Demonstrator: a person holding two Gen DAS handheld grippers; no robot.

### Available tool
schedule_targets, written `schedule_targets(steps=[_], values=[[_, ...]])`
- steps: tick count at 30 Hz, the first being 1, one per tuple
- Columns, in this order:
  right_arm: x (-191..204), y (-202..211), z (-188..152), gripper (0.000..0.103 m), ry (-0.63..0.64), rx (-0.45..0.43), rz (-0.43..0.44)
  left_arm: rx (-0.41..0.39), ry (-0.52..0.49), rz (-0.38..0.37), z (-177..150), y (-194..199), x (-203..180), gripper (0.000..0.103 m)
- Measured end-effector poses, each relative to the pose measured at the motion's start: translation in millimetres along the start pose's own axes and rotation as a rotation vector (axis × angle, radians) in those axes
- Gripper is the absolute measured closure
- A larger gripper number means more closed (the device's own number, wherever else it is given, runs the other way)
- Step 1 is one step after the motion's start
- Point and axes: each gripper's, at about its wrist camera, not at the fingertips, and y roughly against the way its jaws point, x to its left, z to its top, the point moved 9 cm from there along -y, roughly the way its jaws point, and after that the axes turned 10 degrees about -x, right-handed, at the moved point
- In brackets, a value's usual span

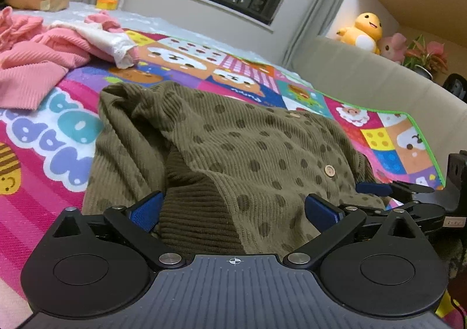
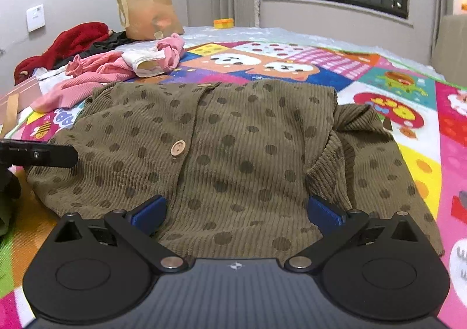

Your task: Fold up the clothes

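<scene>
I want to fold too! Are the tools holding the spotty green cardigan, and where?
Nothing is held. The left tool and the right tool are both open, straddling the near hem of the olive dotted cardigan.

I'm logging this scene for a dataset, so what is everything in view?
cardigan: one, olive with dark dots and wooden buttons, spread on the play mat, nearest both grippers
pink clothes: a loose pile, far left
red garment: one, behind the pink pile
paper bag: one, brown, by the wall
plush toys: one yellow, one pink, on a shelf
left gripper: open, over the cardigan hem
right gripper: open, over the cardigan
</scene>
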Motion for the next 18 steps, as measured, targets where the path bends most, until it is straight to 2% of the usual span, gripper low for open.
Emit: schedule_targets(steps=[4,7,10,13,15,18], values=[[2,0,-2,0.000,-0.004,0.030,-0.001,-0.005,0.021,-0.013,2,0,3,0.000],[7,6,3,0.000,0.019,0.043,-0.051,-0.009,0.036,-0.022,3,0,5,0.000],[14,24,21,0.000,0.052,-0.019,-0.064,-0.013,0.047,-0.030,3,1,6,0.000],[4,37,47,0.000,0.103,-0.119,-0.176,-0.016,0.063,-0.038,3,1,8,0.000],[-11,33,60,0.000,0.169,-0.140,-0.274,-0.019,0.069,-0.043,3,2,8,0.000],[-37,5,58,0.000,0.227,-0.054,-0.343,-0.021,0.079,-0.048,2,3,9,0.000]])
